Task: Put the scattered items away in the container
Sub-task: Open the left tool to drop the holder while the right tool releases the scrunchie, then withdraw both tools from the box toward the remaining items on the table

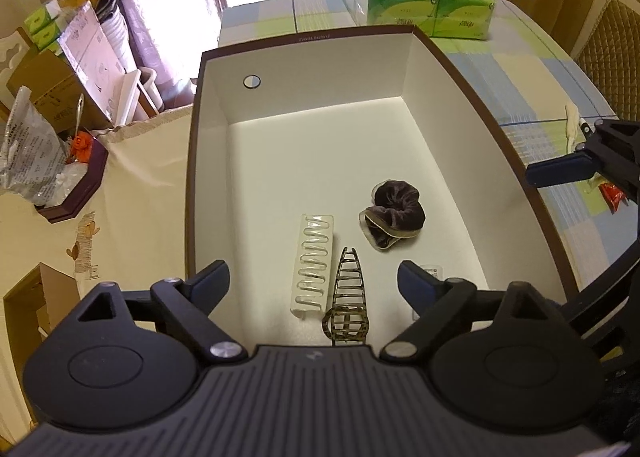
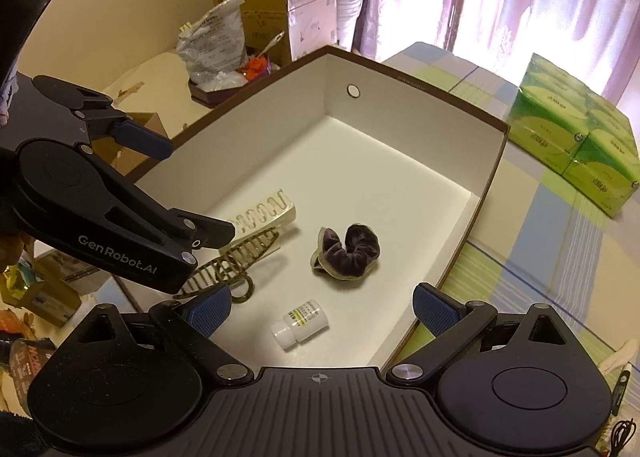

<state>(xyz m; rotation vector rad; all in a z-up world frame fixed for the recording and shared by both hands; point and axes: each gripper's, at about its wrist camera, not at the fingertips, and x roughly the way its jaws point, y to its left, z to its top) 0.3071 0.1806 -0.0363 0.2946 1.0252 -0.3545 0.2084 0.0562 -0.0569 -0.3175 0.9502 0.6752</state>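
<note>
Far left of the left wrist view: a dark tray [image 1: 76,193] heaped with plastic bags on the cream tabletop [image 1: 136,185], well clear of the work. Centre: a brown-rimmed white box [image 1: 192,177], the container. Inside it, left to right: a clear spiral hair comb [image 1: 313,263] lying flat, a tortoiseshell hair claw clip [image 1: 347,299] just beside it, a dark velvet scrunchie [image 1: 394,215] a little apart to the upper right. Bottom centre: left claw [image 1: 314,283], jaws wide apart, nothing between them, hanging over the comb and clip. Right edge: part of the right claw [image 1: 560,173], poking in over the box rim.

In the right wrist view, far left: the left claw [image 2: 180,193] again, covering part of the clip [image 2: 232,257]. Centre: scrunchie [image 2: 346,251], and below it a small white pill bottle [image 2: 300,323] on its side on the box floor. Bottom centre: right claw [image 2: 322,311], jaws spread wide, empty, directly above the bottle. Upper right: green tissue packs [image 2: 576,137] on the checked cloth.

Four items already in the box; whether more remain outside, impossible to say from here.

Risks: two claws crowded over one box, so likely to knock together on the way out; a low jaw could catch the rim and shove the box, or hook the clip's teeth and drag it back out; the bottle, on its side, free to roll at any bump.
</note>
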